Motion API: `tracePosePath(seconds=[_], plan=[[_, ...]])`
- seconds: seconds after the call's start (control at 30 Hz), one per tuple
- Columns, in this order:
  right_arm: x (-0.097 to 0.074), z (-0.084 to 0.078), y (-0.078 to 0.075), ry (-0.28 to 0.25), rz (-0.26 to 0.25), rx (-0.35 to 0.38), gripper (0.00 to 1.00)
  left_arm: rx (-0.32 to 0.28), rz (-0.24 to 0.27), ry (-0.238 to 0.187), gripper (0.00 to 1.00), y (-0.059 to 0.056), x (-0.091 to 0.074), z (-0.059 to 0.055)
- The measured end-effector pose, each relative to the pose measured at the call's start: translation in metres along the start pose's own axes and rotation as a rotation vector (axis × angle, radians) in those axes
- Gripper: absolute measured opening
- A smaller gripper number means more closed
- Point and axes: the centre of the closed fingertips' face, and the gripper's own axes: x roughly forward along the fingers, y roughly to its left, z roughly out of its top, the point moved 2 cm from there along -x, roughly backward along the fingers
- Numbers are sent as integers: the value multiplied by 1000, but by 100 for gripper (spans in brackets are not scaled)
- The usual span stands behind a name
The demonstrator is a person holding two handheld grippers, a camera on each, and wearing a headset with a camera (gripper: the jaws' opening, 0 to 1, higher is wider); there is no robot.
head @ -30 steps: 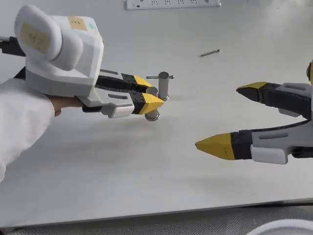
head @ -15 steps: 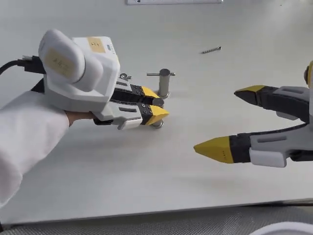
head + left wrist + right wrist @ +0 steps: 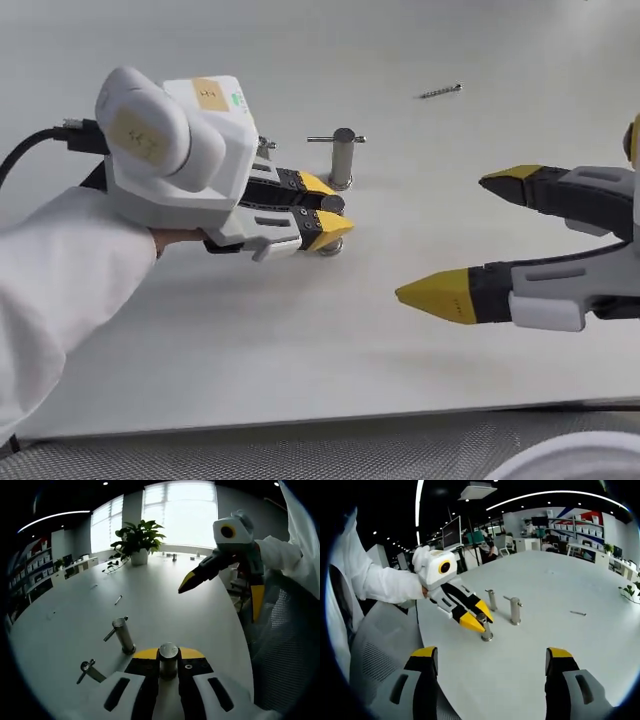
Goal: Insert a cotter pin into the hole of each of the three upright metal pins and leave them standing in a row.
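The bare metal pin point(image 3: 168, 656) is standing just nearside of the cottered pin point(image 3: 343, 160), with the left gripper point(image 3: 330, 208) now pinching it (a second ago, merely closing in), readying it for insertion. A loose cotter pin point(image 3: 440, 92) is lying well beyond the cottered pin, and the right gripper point(image 3: 443, 238) is hovering spread to its right.
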Motion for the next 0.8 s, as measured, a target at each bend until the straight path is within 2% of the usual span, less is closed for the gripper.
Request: tracePosePath(seconds=[0.1,0.2,0.4,0.47,0.53,0.63,0.73,0.8], plan=[[0,0,1,-1,1,0,87,0,11,-6,11,-2,-1,-1],[1,0,2,2,3,-2,87,-28,24,-15,12,-1,-1,0],[1,2,3,-2,3,-6,87,-21,14,-15,15,-2,-1,-3],[0,2,2,-4,1,-7,87,-21,9,-19,21,-3,-3,-5],[-1,3,2,-4,-1,-8,87,-26,-2,-41,28,-5,-6,-4],[-2,2,1,-4,-4,-9,87,-91,-14,-49,42,-7,-13,-6],[-2,2,2,-6,-4,-10,87,-110,-10,-59,54,-7,-23,-9],[-3,2,2,-5,-5,-10,87,-147,-7,-80,59,-7,-31,-8]])
